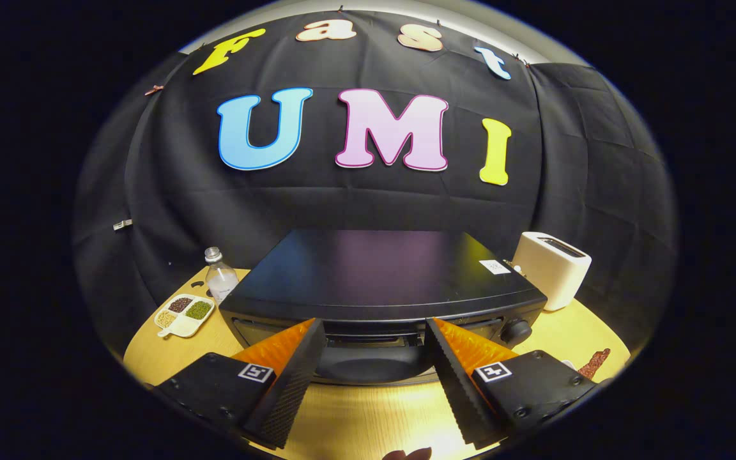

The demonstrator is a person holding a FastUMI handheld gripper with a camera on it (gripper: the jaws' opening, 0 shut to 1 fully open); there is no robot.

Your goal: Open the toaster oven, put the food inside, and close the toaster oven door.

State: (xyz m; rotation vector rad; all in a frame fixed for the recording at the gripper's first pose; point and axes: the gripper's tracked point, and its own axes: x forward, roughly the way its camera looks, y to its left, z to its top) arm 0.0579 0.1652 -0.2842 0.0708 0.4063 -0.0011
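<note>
So there's one toaster oven point(381, 281), a boxy black thing with a smooth, slightly shiny flat top, sitting square on the round light-wood table point(355, 415) with its front facing the gripper point(375, 354) and its long side running left to right. One round knob point(516, 331) sits at the front's right end. The gripper's jaws are spread wide apart with nothing between them, fingertips right up at the oven's front near the top edge of the door; the pads look ribbed. Left of the oven: one clear bottle point(220, 276) and one small divided dish point(184, 314) with four compartments of grains. Right of it: one cream, rounded pop-up toaster point(552, 268), plus a reddish-brown strip of food point(594, 363) by the table's edge.
</note>
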